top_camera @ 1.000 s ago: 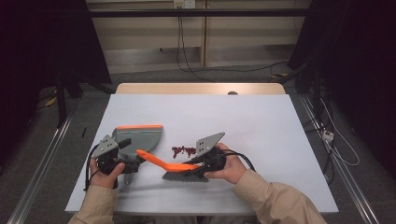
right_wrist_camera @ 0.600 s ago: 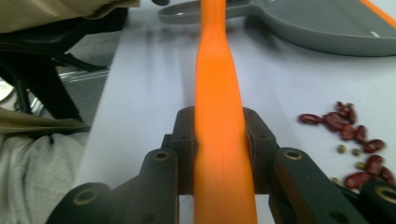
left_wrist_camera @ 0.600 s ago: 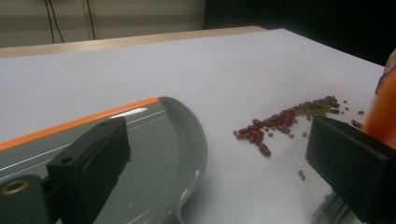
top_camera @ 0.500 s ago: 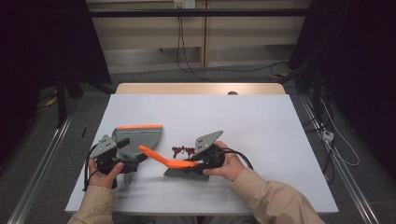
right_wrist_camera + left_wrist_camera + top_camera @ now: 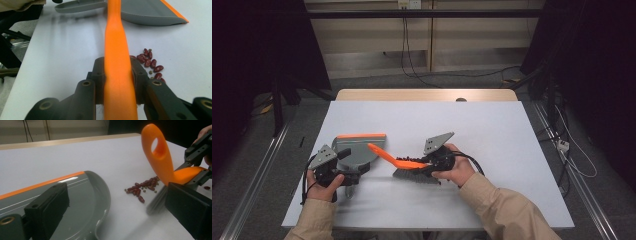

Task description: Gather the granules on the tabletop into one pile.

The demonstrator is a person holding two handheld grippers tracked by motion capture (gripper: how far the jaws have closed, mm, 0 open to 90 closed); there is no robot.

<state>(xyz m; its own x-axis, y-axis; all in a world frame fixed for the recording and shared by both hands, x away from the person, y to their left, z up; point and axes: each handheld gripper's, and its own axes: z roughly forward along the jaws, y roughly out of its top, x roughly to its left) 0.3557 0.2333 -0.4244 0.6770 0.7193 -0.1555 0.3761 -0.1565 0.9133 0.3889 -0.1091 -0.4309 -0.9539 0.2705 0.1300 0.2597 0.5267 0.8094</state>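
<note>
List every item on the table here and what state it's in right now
Dustpan: flat on the table, empty, handle in the left tool.
Brush: orange handle clamped in the shut right tool, bristles down on the table.
Red beans: loose pile on the table, beside the bristles, outside the pan.
Table: white top, bare beyond these.

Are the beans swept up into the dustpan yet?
Not yet. Done: the right gripper is clamped on the orange-handled brush, and the left gripper is at the grey dustpan with the orange lip. In hand: its bristles are beside the small pile of red beans. Left: the beans lie on the white table; the pan looks empty.
</note>
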